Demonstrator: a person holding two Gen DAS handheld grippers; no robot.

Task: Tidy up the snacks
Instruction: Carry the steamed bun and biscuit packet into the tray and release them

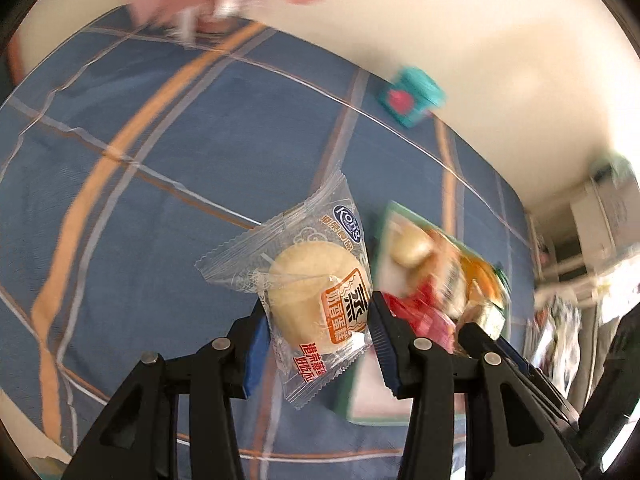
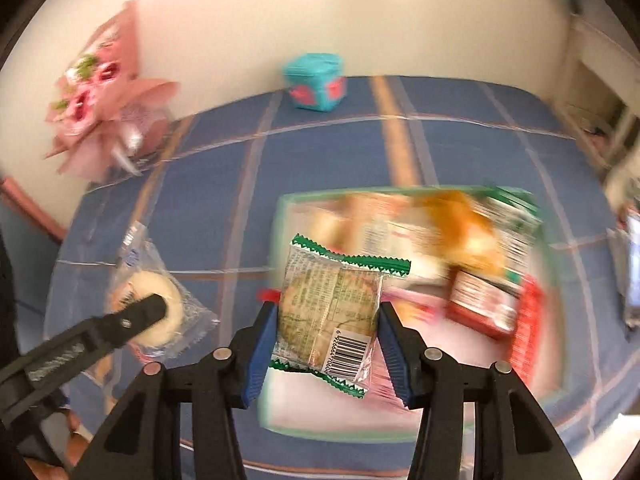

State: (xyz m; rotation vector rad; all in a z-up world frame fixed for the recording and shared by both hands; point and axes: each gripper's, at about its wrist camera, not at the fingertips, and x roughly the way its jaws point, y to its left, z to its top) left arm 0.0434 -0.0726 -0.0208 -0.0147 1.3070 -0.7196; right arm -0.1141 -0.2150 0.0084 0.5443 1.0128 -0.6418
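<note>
While left gripper (image 1: 318,320) fingers pinch cake packet (image 1: 308,284), right gripper (image 2: 328,332) fingers pinch biscuit packet (image 2: 332,304), above tray (image 2: 280,428)

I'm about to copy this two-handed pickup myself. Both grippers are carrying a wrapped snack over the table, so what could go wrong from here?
1. The left gripper clamps the clear-wrapped cake at its sides; squeezing could crush the soft cake, or the slick wrapper might slip out.
2. The right gripper holds the green-edged cookie packet above the already crowded tray; a drop might knock other packets out.
3. Both grippers are close together and could collide.
</note>
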